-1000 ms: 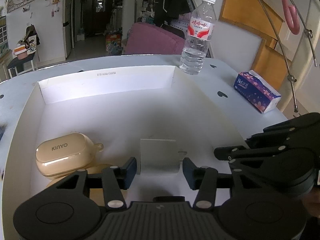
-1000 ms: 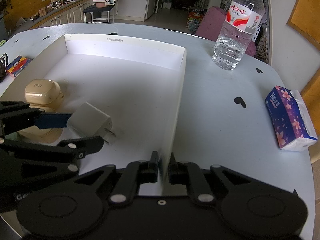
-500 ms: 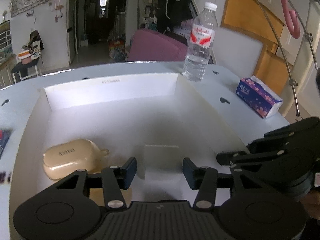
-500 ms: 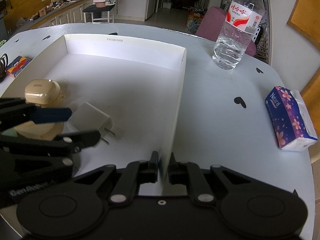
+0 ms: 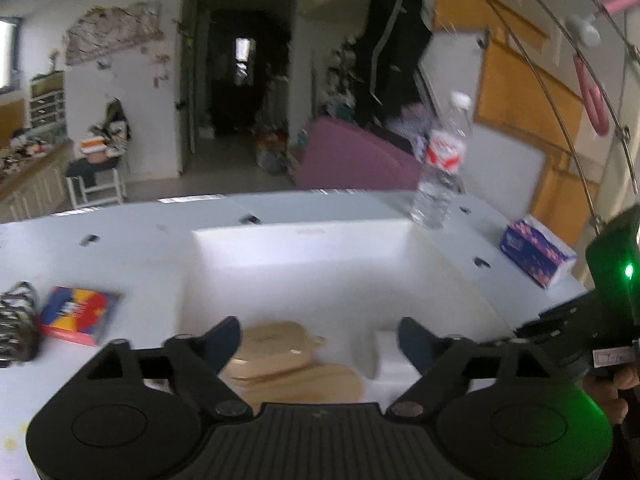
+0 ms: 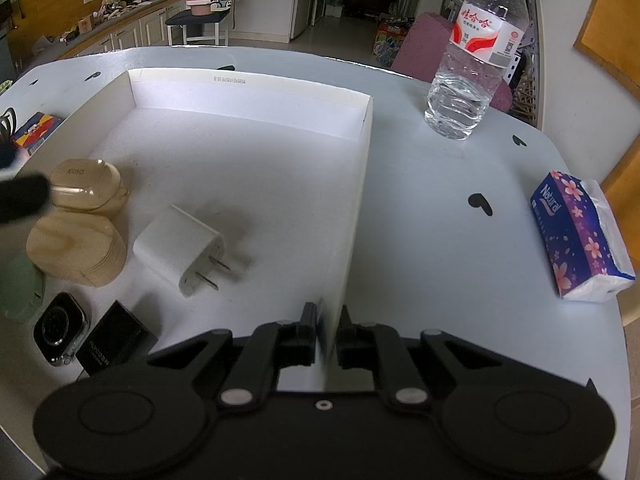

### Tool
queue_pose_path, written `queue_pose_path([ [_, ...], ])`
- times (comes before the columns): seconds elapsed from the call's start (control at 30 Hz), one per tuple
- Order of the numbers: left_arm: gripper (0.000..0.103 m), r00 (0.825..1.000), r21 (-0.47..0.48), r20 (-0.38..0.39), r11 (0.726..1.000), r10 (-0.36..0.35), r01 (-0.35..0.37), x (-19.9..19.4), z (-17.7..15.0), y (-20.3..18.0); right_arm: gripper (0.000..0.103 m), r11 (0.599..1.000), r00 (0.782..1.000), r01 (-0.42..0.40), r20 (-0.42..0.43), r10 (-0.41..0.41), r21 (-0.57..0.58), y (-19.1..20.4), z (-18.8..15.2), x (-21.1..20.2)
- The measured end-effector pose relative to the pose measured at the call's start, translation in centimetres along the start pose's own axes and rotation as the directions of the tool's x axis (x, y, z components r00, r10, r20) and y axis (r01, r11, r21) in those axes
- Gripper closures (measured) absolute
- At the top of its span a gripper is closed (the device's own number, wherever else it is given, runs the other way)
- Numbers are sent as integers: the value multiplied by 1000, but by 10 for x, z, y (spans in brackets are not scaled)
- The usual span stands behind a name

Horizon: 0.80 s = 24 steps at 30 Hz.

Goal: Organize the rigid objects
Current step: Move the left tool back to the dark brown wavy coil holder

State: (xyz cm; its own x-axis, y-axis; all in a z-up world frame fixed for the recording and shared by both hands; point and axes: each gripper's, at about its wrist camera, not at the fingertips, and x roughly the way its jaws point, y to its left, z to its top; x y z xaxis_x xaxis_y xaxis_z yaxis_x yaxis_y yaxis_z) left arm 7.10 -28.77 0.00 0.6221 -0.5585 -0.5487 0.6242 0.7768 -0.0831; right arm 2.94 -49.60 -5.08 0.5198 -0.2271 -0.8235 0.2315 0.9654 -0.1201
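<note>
A shallow white box (image 6: 248, 92) lies on the table. In it lie a white plug charger (image 6: 180, 248), a beige KINYO earbud case (image 6: 88, 188), a round wooden piece (image 6: 76, 248), a smartwatch (image 6: 60, 328) and a small black block (image 6: 114, 344). My right gripper (image 6: 329, 334) is shut on the box's right wall (image 6: 356, 216). My left gripper (image 5: 320, 338) is open and empty, raised above the box's near end, with the earbud case (image 5: 272, 344) and charger (image 5: 386, 354) below it.
A water bottle (image 6: 472, 60) stands beyond the box's far right corner. A tissue pack (image 6: 580, 236) lies at the table's right edge. A colourful small box (image 5: 76, 314) and a striped item (image 5: 16, 328) lie left of the white box.
My left gripper opened wider, let go of the white charger in the box and pulled back and up. My right gripper has not moved.
</note>
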Motion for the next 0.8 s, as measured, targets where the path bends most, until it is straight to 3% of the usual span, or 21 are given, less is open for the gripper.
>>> queue_pose_path([
  [0.2, 1, 995, -38, 49, 995, 91, -89, -26, 0, 34, 92, 1000, 1000, 0, 0, 0, 0, 0, 0, 0],
  [0.47, 0, 970, -125, 42, 965, 238, -231, -44, -20, 88, 92, 1000, 1000, 0, 0, 0, 0, 0, 0, 0],
  [0.7, 0, 927, -233, 15, 903, 375, -362, -44, -44, 133, 92, 1000, 1000, 0, 0, 0, 0, 0, 0, 0],
  [0.8, 0, 904, -241, 43, 883, 425, -404, -42, -51, 148, 92, 1000, 1000, 0, 0, 0, 0, 0, 0, 0],
])
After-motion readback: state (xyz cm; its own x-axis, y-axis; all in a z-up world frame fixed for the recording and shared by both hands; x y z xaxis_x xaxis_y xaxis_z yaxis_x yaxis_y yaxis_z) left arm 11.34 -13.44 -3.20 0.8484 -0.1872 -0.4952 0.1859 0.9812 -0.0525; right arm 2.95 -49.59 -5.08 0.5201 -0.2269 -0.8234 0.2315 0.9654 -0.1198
